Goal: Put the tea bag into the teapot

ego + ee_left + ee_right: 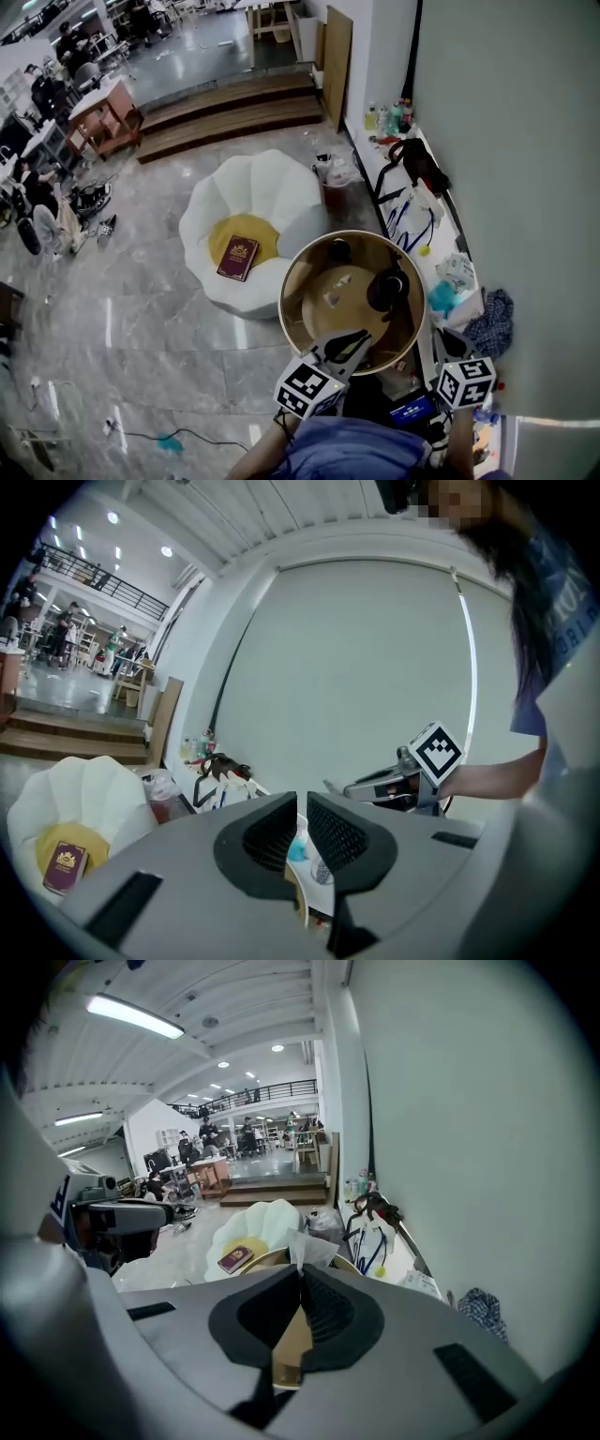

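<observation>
One table (323, 330), marble floor (141, 309), left gripper (302, 810) ajar, empty, right gripper (298, 1277) pinching tea bag (307, 1247)

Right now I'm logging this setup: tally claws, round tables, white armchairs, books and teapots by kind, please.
Claws: 2, left claw and right claw
Round table: 1
White armchair: 1
Book: 1
Teapot: 1
Total: 6

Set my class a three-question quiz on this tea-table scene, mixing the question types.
1. True or false: the right claw is wide open.
2. The dark red book lies on: A the steps, B the yellow cushion, C the floor.
3. Where does the teapot stand?
Key: 1 false, it is shut. 2 B. 3 On the round table, near its right edge in the head view.
</observation>
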Tool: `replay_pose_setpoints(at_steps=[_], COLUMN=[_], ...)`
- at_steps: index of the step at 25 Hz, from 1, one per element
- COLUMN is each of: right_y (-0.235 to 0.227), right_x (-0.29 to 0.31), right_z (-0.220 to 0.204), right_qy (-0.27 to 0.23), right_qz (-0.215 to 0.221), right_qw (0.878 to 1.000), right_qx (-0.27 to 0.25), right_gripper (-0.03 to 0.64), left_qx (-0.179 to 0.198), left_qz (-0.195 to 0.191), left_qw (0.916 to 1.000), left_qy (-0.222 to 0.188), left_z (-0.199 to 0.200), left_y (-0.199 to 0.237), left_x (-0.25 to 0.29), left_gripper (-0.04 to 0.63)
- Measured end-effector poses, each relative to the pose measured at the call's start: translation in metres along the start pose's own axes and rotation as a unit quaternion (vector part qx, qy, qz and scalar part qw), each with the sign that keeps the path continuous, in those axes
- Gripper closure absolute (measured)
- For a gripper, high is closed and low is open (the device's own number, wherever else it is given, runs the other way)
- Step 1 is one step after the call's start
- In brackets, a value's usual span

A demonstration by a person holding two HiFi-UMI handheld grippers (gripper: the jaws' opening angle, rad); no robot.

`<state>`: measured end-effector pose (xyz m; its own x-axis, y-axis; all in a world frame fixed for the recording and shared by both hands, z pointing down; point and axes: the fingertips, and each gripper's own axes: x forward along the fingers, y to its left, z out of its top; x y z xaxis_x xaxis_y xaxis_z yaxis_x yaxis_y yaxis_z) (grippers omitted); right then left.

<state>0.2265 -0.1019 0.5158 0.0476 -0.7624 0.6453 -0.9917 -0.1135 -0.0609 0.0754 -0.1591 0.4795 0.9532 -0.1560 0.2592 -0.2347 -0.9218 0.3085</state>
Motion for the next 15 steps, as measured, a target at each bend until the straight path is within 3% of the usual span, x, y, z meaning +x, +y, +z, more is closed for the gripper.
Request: replay_pose_setpoints(at_steps=[7, 15], right_y=[-0.037, -0.063], right_x=[0.057, 0.131], right_z=[0.033, 0.029], right_qy=[0.024, 0.084], right_qz=[0.062, 0.136], right_qw=[0.995, 0.972], right_qx=[-0.076, -0.173], right_gripper=[0.598, 0.598], left_qx=[-0.02, -0.04], left_qz=[0.041, 0.08], left_qw=[0.9989, 0.9956], left_qy=[0.006, 0.031], left_z=[0.002, -0.012], left_y=[0.012, 0.016], left_x=[0.05, 0.092], left_gripper=[0.568, 0.568])
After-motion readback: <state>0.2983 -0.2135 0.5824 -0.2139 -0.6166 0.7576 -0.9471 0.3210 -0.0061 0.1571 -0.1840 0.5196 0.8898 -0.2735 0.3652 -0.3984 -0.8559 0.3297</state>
